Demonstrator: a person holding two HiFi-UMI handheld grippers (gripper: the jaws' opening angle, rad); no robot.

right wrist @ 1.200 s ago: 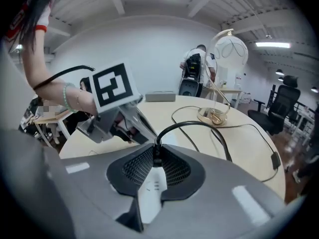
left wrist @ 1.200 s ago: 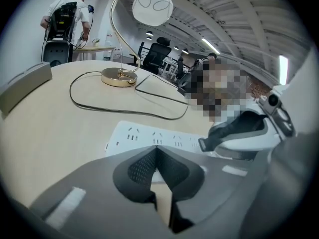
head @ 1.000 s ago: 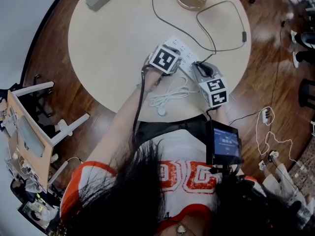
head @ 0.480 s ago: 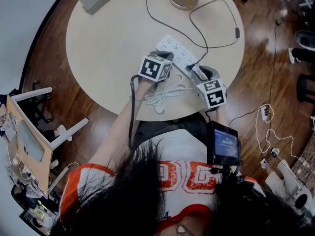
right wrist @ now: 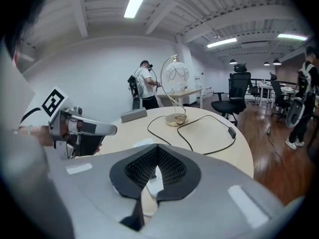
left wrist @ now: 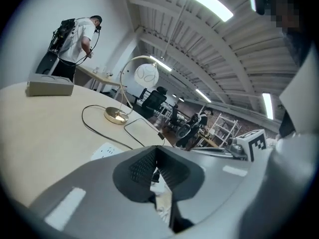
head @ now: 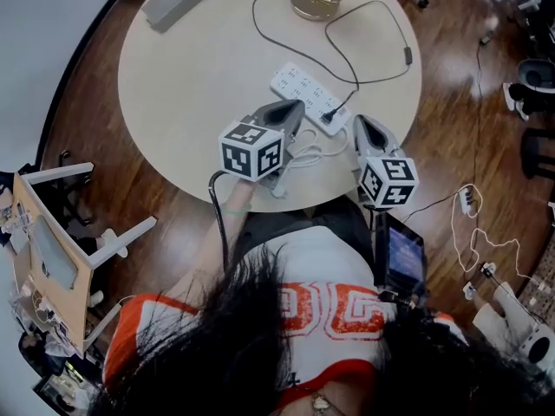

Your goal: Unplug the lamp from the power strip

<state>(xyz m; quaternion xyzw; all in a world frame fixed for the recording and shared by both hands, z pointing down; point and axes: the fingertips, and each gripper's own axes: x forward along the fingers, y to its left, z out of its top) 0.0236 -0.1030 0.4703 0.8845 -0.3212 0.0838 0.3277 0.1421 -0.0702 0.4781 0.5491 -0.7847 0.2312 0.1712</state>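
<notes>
At the table's near edge, head view: both grippers have backed off the power strip toward the person since 1 s ago. left gripper tips sit at the strip's near edge, contact unclear. right gripper tips are just beside the lamp plug, apart from it. Plug looks still seated at the strip's near-right end, and its cord runs far to the lamp base.

Left gripper view: jaws closed, nothing between them, strip and lamp beyond.

Right gripper view: jaws closed and empty too, having sprung wide then snapped shut within the last second.

Reads as a missed or released grab, 0 progress on the unplug. It needs a fresh approach with right jaws open around the plug.
</notes>
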